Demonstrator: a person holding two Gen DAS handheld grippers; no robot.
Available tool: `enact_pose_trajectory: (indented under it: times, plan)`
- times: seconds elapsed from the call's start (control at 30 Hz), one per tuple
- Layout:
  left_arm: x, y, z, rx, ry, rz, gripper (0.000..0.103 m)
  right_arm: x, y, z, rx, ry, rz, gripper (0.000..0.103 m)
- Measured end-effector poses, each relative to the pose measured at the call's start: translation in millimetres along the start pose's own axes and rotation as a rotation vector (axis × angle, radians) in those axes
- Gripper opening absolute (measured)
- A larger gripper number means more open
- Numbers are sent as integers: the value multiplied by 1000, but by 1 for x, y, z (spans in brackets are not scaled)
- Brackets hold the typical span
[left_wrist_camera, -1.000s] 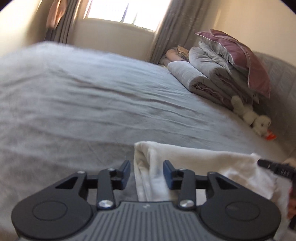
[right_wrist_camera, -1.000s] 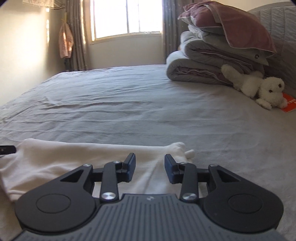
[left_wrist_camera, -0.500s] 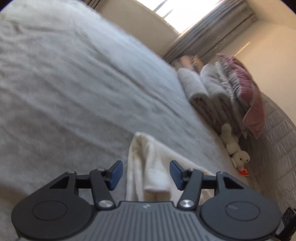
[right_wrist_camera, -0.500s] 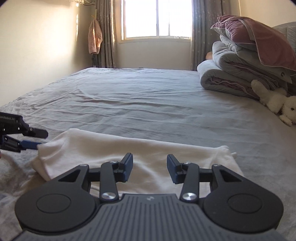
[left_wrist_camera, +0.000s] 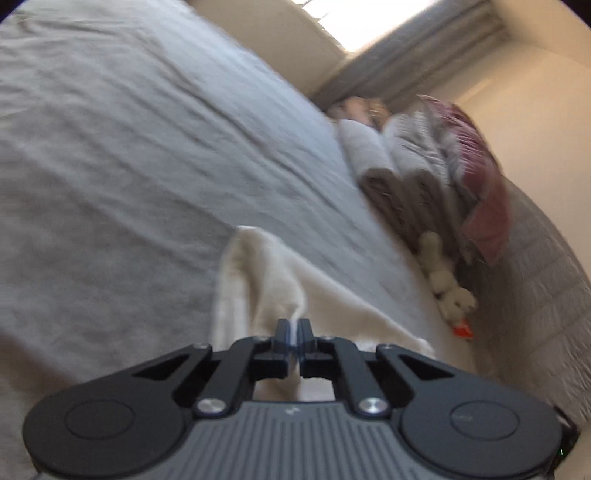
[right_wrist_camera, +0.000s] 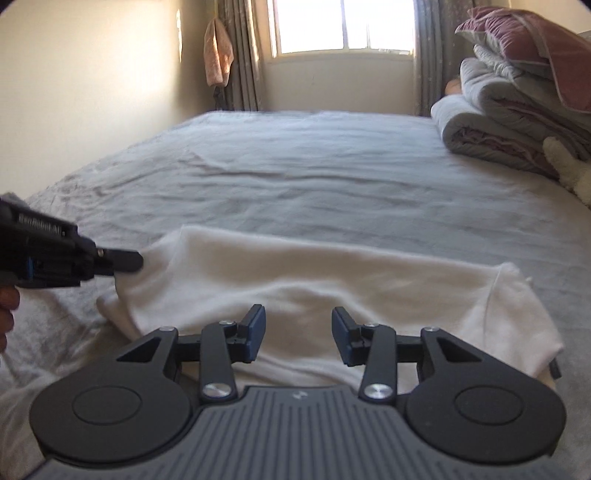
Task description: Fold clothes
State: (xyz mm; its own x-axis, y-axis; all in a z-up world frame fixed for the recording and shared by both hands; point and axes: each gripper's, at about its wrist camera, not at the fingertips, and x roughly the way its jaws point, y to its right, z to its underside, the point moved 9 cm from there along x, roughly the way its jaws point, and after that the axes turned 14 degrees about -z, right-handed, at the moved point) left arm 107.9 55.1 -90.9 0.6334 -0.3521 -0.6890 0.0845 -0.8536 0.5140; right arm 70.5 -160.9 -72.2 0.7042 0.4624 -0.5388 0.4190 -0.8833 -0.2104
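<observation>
A cream white garment [right_wrist_camera: 332,280] lies folded lengthwise across the near part of the grey bed [right_wrist_camera: 332,166]. My left gripper [left_wrist_camera: 294,326] is shut on a pinched fold at the garment's [left_wrist_camera: 266,273] left end, with cloth showing between the pads. The right wrist view shows the same left gripper [right_wrist_camera: 125,263] reaching in from the left and biting the garment's left corner, which is raised a little. My right gripper [right_wrist_camera: 298,326] hovers open over the garment's near edge, nothing between its blue pads.
Folded grey duvets [right_wrist_camera: 509,122] with a dusty-pink pillow [right_wrist_camera: 535,48] on top are stacked at the bed's right side, with a white plush toy [left_wrist_camera: 450,291] beside them. A window [right_wrist_camera: 343,26] and curtains stand behind the bed. A person's hand [right_wrist_camera: 5,310] shows at the left edge.
My left gripper rolled and closed from open onto the garment's left end. The right gripper slid left along the garment and stayed open.
</observation>
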Motion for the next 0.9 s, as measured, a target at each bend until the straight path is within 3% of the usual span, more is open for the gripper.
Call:
enact_pose_trajectory:
  times: [0.07,0.27,0.43,0.53,0.6,0.73,0.8,0.9]
  plan:
    - [6,-7,4,13,-13,-39,4,9,4,14,17,-70,9,41]
    - [-6,0,1,102,46,-59,10,-11,1,11,-27,-14,6,39]
    - [-33,22,-11,215,208,-38,16,-53,34,-3,-23,91,125,39]
    - [-38,43,-6,298,256,16,17,-67,67,-4,36,122,207,39]
    - [-33,50,2,350,249,11,17,-71,84,0,76,122,243,39]
    - [-7,37,11,391,193,-120,16,-72,104,13,106,82,292,39]
    - [0,26,12,390,170,-160,5,-67,111,26,126,15,303,39]
    - [-5,25,6,363,148,-137,7,-65,116,35,153,-6,302,41]
